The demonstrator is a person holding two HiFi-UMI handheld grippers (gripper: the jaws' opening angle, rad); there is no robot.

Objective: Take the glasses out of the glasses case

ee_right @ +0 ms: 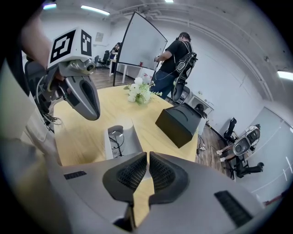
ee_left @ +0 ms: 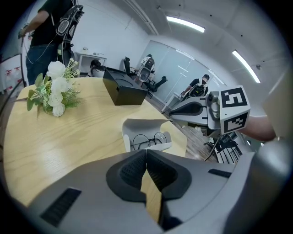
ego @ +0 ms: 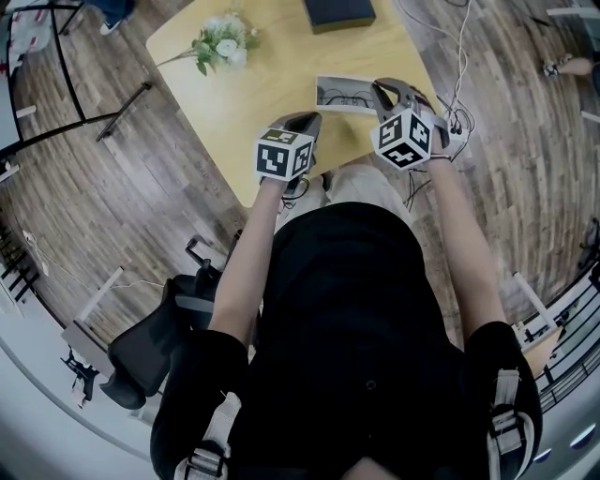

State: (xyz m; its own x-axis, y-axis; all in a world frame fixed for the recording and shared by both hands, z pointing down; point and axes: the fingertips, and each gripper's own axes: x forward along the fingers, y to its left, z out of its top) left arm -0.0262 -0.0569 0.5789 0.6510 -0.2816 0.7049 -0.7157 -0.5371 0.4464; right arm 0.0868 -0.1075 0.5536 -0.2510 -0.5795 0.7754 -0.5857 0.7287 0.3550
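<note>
A grey glasses case (ego: 339,95) lies open on the light wooden table (ego: 253,94), close to its near edge. Thin round-rimmed glasses (ee_left: 147,139) rest inside the case (ee_left: 145,132); the right gripper view shows the glasses (ee_right: 116,139) too. My left gripper (ego: 306,118) hovers just left of the case, shut with nothing between its jaws (ee_left: 146,153). My right gripper (ego: 382,87) hangs at the case's right end, also shut and holding nothing (ee_right: 148,158). Neither gripper touches the case.
A black box (ego: 339,12) stands at the table's far side and a white flower bunch (ego: 223,42) lies at the left. Cables (ego: 459,117) trail off the table's right edge. A dark office chair (ego: 150,347) stands behind me on the left. People stand beyond the table.
</note>
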